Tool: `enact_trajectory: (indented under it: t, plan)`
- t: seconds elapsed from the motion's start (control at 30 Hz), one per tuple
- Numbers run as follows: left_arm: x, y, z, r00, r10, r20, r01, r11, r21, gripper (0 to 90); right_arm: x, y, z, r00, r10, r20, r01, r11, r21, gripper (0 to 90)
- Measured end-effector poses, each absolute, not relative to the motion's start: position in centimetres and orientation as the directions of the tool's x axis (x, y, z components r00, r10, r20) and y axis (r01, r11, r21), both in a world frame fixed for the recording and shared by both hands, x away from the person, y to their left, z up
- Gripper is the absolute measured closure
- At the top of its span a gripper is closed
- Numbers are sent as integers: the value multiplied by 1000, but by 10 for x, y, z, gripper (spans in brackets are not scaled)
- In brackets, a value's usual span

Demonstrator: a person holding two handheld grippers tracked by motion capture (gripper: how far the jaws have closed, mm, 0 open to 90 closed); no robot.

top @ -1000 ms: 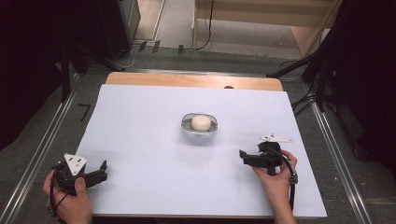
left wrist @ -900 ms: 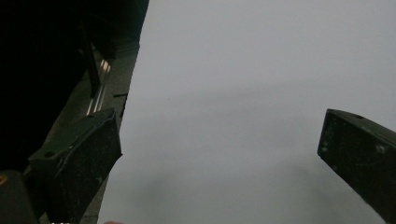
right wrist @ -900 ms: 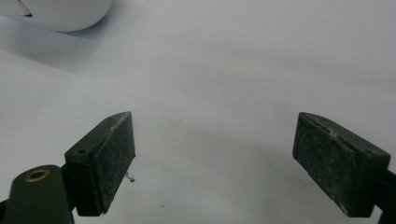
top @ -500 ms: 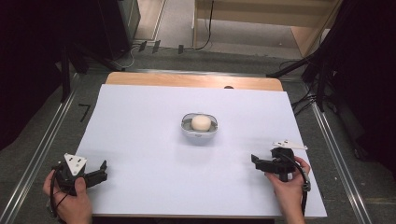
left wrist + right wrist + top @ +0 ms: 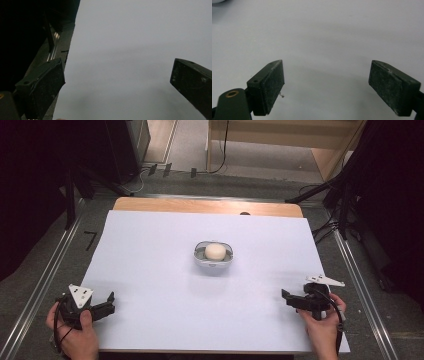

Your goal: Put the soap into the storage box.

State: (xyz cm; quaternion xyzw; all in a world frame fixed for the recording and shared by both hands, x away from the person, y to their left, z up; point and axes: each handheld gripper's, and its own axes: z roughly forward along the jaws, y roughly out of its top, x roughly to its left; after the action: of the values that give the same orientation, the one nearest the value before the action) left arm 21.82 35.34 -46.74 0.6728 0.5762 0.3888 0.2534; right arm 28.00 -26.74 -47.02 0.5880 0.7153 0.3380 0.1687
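A small pale bowl [image 5: 213, 260] stands at the middle of the white table sheet [image 5: 145, 250], with a round cream-white ball [image 5: 215, 251] inside it. My left gripper [image 5: 110, 303] rests at the near left corner, held by a hand and pointing right; in the left gripper view [image 5: 117, 77] its jaws stand wide apart over bare sheet. At the near right, my right gripper [image 5: 285, 298] points left toward the middle, well short of the bowl. The right gripper view [image 5: 325, 75] has its jaws wide open with nothing between them.
A strip of wooden tabletop [image 5: 207, 206] runs along the far edge. Metal rails [image 5: 45, 285] flank the table on both sides. Black stands and cables [image 5: 345, 195] crowd the far right, dark equipment [image 5: 120, 150] the far left.
My right gripper has drawn back toward the near right edge of the table, away from the bowl. The left gripper has stayed put.
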Motion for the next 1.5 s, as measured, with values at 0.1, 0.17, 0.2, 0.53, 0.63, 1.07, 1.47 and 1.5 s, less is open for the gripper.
enact_trajectory:
  t: [0.1,0.17,0.2,0.53,0.63,1.07,1.47,1.5]
  plan:
    - [218,353,-467,33,972,231,578,-208,789,1,277,-275,-470,-242,957,159,727,71,682,137]
    - [218,354,-468,33,973,230,575,-207,791,1,276,-280,-471,-232,959,161,726,61,685,137]
    - [218,353,-468,30,973,228,574,-203,793,1,275,-283,-471,-227,960,165,727,55,684,138]
    - [218,353,-468,32,973,227,575,-203,793,1,266,-311,-472,-183,967,177,728,12,686,140]
    - [218,353,-468,31,973,227,574,-203,793,1,264,-319,-472,-165,968,189,727,-10,686,140]
    - [218,354,-468,28,974,224,575,-199,794,1,249,-350,-478,-111,966,232,720,-83,689,157]
    - [218,353,-468,33,972,233,577,-209,789,1,248,-348,-482,-98,966,239,707,-101,700,156]
    - [218,353,-468,33,972,233,578,-209,789,1,248,-348,-482,-99,965,244,707,-105,699,144]
